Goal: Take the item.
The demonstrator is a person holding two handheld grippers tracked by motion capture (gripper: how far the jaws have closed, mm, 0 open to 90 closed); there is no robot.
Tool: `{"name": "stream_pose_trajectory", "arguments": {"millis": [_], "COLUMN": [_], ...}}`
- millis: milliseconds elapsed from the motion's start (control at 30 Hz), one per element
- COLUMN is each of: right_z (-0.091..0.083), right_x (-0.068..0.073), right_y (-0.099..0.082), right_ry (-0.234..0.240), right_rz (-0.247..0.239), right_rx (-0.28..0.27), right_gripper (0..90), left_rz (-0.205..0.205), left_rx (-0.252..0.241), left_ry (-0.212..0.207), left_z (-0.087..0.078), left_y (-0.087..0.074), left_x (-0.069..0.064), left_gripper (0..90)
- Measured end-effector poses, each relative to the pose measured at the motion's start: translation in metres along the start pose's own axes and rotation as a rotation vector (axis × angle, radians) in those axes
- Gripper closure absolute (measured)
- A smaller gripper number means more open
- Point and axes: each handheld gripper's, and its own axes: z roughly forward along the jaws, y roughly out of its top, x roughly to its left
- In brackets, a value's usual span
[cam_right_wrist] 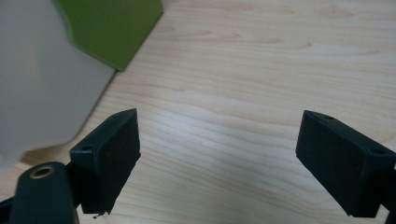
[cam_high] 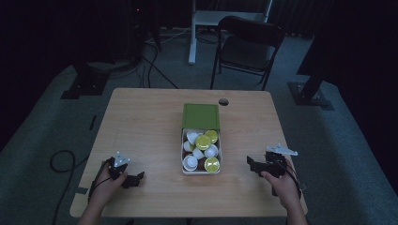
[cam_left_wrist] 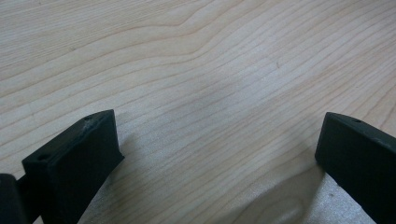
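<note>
- Your left gripper sat nearest the camera at the table's near left corner, held low in your left hand.
- Its jaws stood wide apart in the left gripper view, with bare wood and nothing else between them.
- At mid-table lay the white box, near the front half, well apart from both grippers.
- White and yellow-green pods filled that box in a loose heap.
- Its green lid lay just behind it, touching the far end.
- Your right gripper hung to the right of the box, pointing toward it, in your right hand.
- Its jaws were spread apart and held nothing; the right gripper view showed bare wood between them, with the box wall and the lid off to the upper left.
</note>
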Motion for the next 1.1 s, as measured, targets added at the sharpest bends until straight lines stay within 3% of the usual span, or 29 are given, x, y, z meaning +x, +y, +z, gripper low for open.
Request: {"name": "stream_pose_trajectory", "arguments": {"millis": [400,633,1100], "right_z": [-0.009,-0.004,0.003], "right_x": [0.03,0.058,0.095], "right_y": [0.023,0.038,0.063], "right_ry": [0.031,0.078,0.152], "right_rz": [-0.052,-0.107,-0.194], "right_rx": [-0.038,-0.061,-0.09], "right_gripper": [13.4,13.5,14.4], "left_rz": [-0.001,-0.001,-0.001], "left_rx": [0.0,0.0,-0.002], "left_ry": [0.0,0.0,0.001], "left_z": [0.0,0.0,0.0], "left_y": [0.0,0.0,0.0], "left_x": [0.0,0.0,0.0], "left_gripper": [0.0,0.0,0.0]}}
